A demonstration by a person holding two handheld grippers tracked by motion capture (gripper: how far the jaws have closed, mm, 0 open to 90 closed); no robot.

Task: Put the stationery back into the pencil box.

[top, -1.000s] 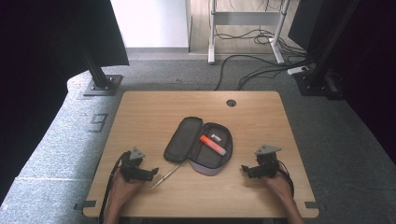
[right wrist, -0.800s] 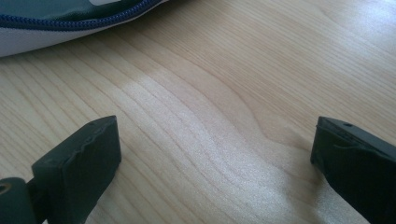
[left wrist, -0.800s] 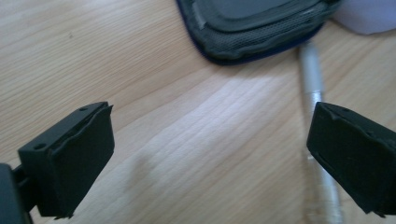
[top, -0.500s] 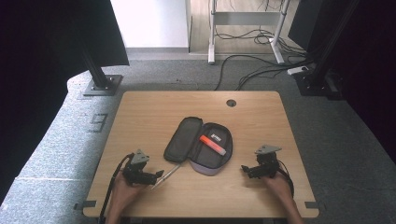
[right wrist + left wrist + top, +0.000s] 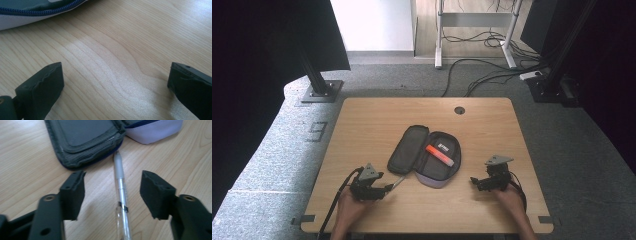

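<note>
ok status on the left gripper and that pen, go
Left gripper straddling the pen, jaws just been closing, pads not on it yet. Right gripper open over bare table. Pen tip near open pencil case; nothing blocking.

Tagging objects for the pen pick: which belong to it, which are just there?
In play:
clear silver-tipped pen, lying between the jaws
left gripper, jaws just closing, not yet touching
open dark grey pencil case

Idle:
orange marker in the case
right gripper, open
</note>
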